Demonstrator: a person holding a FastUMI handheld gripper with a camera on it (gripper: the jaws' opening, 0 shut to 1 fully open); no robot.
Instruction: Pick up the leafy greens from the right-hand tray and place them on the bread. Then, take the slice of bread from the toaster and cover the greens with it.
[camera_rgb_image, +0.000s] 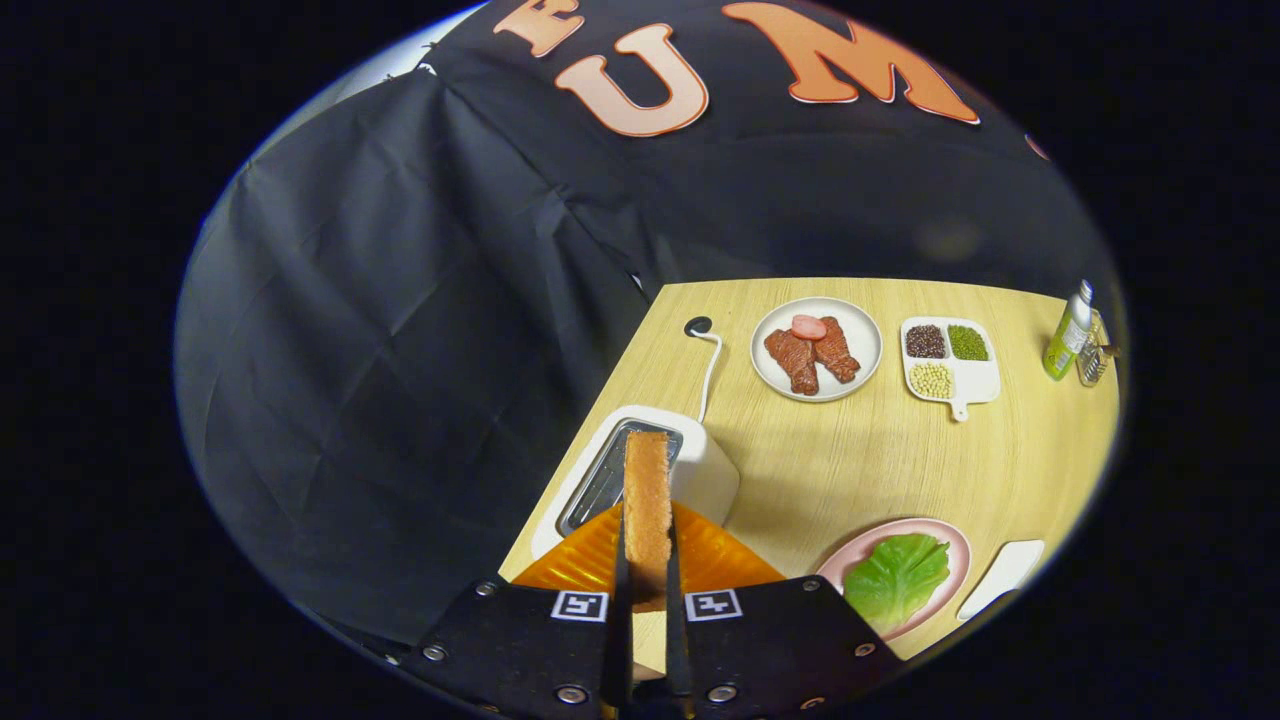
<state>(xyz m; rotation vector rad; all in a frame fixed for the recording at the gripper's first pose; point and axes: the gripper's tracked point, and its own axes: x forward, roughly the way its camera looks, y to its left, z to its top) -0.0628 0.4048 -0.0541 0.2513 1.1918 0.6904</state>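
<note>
Bread slice (647, 500) between jaws, above wooden table (880, 460)

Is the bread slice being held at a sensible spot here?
Yes. The claw pinches the bread slice across its two flat faces near one end, edge-on and upright above the toaster. Thin and flat, it suits a face-to-face pinch from above.

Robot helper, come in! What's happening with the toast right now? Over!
Tool shut on bread slice, held edge-up above toaster. Greens already on pink plate. Path looks open.
</note>
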